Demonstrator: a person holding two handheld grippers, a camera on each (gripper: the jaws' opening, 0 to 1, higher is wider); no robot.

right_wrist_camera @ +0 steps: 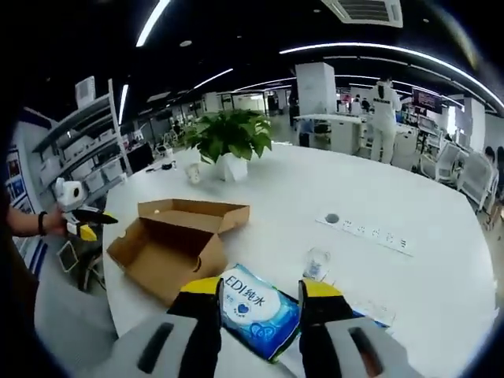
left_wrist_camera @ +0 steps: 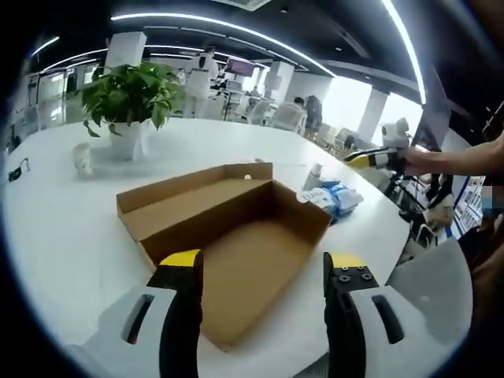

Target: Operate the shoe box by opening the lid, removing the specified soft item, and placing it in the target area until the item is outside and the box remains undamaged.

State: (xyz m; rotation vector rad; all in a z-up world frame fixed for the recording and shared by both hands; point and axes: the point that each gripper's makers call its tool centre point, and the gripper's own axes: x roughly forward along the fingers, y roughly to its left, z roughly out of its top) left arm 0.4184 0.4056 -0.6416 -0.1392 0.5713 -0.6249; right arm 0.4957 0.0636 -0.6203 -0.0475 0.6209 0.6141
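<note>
Brown cardboard shoe box (left_wrist_camera: 236,252) sits open on the white round tabletop (left_wrist_camera: 63,213), lid flap folded back, interior bare. Left hand-held gripper (left_wrist_camera: 264,272) hovers just above the box's near end, jaws spread, holding nothing. Soft blue-and-white wipes pack (right_wrist_camera: 258,311) lies outside the box on the tabletop, just beside it. It sits between the jaws of the right hand-held gripper (right_wrist_camera: 260,290); cannot tell whether they pinch it. Potted green plant (right_wrist_camera: 230,142) stands well behind the box.
</note>
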